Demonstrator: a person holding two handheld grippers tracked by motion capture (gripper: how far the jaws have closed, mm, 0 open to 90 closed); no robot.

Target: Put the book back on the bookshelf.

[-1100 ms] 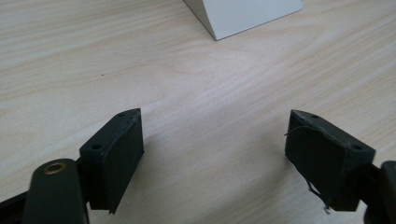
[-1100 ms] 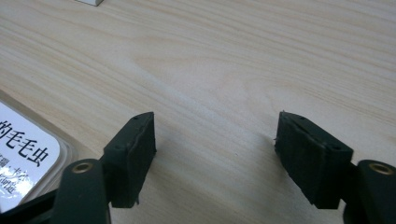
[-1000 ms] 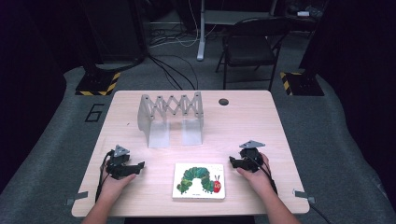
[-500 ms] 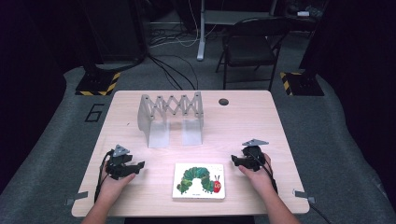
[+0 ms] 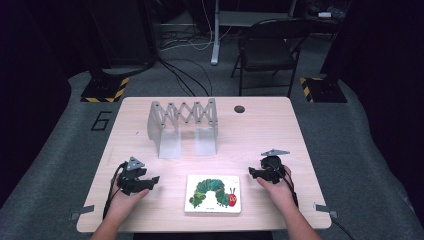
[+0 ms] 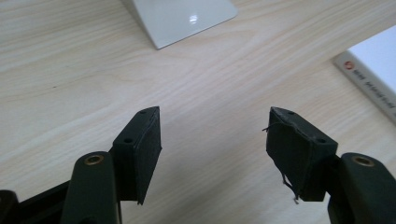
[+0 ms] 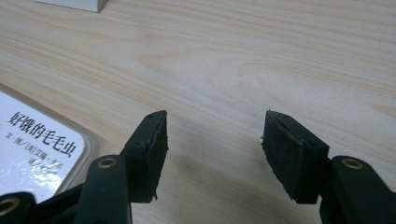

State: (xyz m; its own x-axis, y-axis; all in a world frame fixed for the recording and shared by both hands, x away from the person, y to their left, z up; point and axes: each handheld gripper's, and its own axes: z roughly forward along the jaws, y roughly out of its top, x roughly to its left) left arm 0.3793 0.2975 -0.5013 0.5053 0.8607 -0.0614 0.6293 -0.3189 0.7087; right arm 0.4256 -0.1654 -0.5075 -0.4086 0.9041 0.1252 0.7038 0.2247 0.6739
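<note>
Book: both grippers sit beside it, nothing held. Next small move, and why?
Probably bring the right gripper in toward the book's right edge. The book lies flat on the table between the two grippers, and each gripper view shows open jaws with only bare wood between them. The left gripper is about as close, so either could lead. The folding rack stands behind, well apart.

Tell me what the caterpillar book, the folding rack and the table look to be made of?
The book looks like thick glossy board: its cover shines, its corners are rounded and its edge is chunky. The rack seems to be pale grey plastic or painted metal; its smooth foot catches a light spot, so I can't say which. The table shows light wood grain, possibly laminate.
</note>
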